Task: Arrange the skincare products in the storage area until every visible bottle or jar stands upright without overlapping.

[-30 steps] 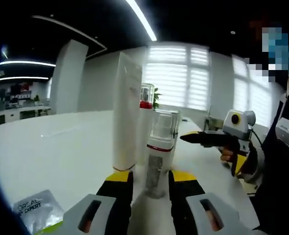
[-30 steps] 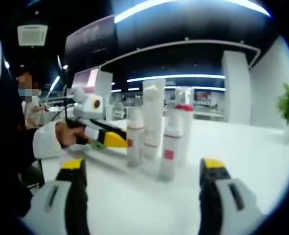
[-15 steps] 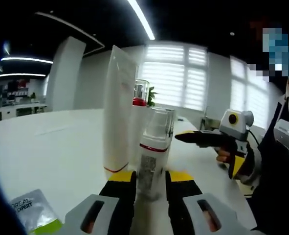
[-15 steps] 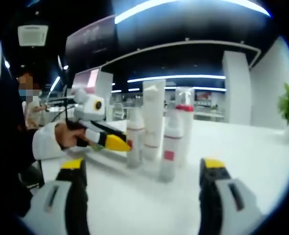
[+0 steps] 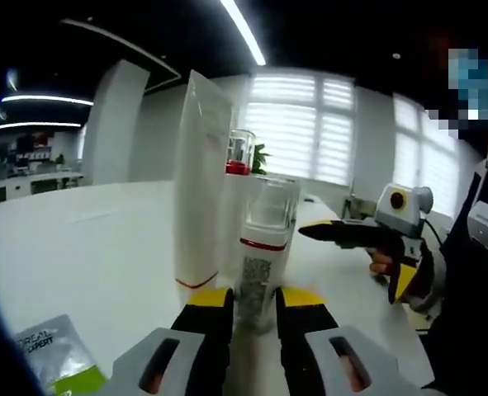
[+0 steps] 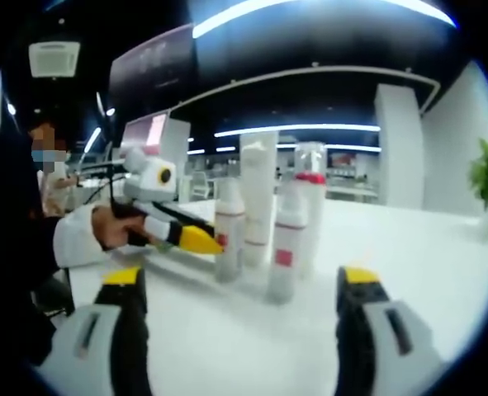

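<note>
4 upright bottles point(image 6: 264, 214), left gripper point(image 5: 249, 307) clamping 1.

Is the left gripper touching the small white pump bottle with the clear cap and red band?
Touching. In the left gripper view, the left gripper has both yellow-tipped jaws pressed against the small white pump bottle, no gap either side.

"L'ORÉAL" over a second line that looks like "EXPERT" is read on the silvery sachet point(image 5: 52, 356) lying on the worktop point(image 5: 87, 247) (lower lettering partly cut off). Print on the bottle point(image 5: 260, 247) labels is too blurred to be made out.
</note>
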Tool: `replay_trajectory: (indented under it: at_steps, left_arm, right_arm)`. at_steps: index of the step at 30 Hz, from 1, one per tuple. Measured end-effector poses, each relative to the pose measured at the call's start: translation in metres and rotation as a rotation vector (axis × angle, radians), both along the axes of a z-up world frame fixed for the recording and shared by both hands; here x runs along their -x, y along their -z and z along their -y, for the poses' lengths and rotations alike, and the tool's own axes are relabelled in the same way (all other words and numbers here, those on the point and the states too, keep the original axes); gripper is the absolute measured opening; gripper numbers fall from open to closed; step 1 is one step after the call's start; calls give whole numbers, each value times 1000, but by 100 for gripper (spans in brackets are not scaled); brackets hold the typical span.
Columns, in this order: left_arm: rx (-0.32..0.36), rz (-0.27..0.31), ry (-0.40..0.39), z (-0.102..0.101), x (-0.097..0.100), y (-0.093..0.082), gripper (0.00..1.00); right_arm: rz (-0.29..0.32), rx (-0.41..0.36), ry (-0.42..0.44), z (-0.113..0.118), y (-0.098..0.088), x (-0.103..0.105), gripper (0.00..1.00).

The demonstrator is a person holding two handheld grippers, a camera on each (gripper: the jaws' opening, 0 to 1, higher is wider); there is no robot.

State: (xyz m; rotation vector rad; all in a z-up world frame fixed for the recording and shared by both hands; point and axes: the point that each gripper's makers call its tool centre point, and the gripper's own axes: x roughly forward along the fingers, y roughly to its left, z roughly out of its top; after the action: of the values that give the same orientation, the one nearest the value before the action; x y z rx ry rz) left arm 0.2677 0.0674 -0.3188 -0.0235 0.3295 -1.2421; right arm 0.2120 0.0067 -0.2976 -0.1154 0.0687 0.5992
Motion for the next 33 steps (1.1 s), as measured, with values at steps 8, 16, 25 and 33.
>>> replay_trajectory:
  at_steps: [8, 16, 25, 33]
  left_arm:
    - [-1, -12, -2, -2, -2, 2, 21]
    - [-8, -18, -15, -7, -5, 4, 23]
    - [5, -21, -34, -13, -8, 2, 25]
    - [7, -27, -23, -11, -5, 2, 24]
  right_arm:
    - [-3, -1, -1, 0, 1, -1, 96]
    - [-5, 1, 1, 1, 2, 0, 96]
    - [-3, 10, 2, 2, 1, 1, 96]
    - [-5, 13, 0, 0, 1, 1, 96]
